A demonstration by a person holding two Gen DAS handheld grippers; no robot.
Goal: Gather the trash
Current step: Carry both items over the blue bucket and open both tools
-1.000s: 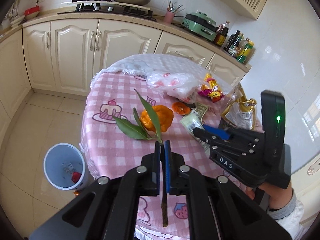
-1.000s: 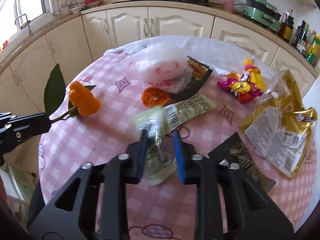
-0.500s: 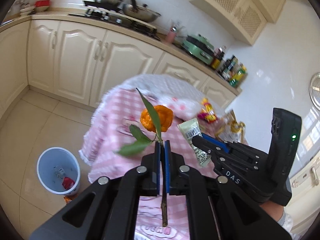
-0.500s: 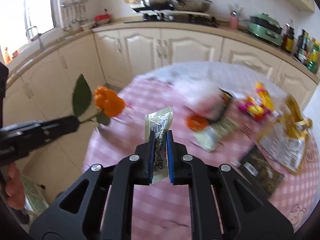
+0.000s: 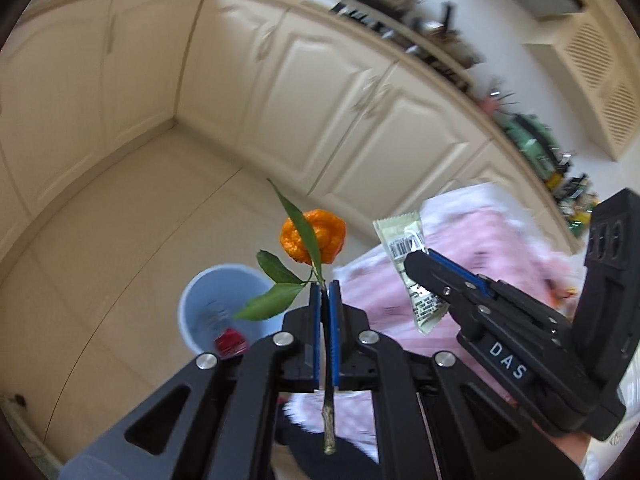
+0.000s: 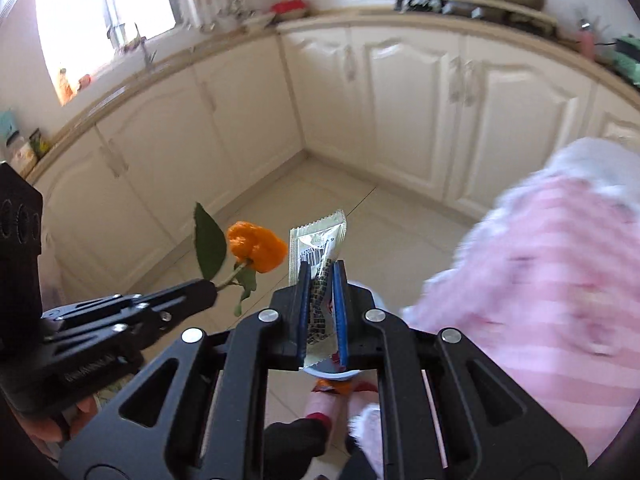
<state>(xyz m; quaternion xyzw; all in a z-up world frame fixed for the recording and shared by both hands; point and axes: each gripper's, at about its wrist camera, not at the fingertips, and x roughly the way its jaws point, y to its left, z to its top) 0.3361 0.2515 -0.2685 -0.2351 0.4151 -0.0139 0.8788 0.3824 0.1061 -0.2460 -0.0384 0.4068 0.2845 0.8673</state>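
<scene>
- The left gripper (image 5: 325, 292) was clamped on the bare twig (image 5: 329, 412) of a stem; the woody end stuck out behind the pads, and the peel (image 5: 314, 241) and leaves (image 5: 272, 300) stood in front of them, in the air.
- The right gripper (image 6: 321, 280) was pressed together on a wrapper (image 6: 318, 248); the sealed top edge and the barcode showed above the fingertips, and the lower part was folded between the jaws.
- I judged both things very light; the twig looked stiff and gave a firm hold, but the peel seemed soft and top-heavy, so a hold close under it would swing less.
- The wrapper seemed thin, smooth and probably slippery; a grip across the middle, not at the edge, would be safer; when released it could drift sideways.
- Just beyond the left gripper stood the bin (image 5: 218, 308) on the floor, with a red scrap (image 5: 230, 340) inside; the peel hung over its far rim, the wrapper more beside it.
- The table (image 6: 560, 272) with pink cloth lay to the right; farther back were blurred cabinets (image 6: 420, 92).
</scene>
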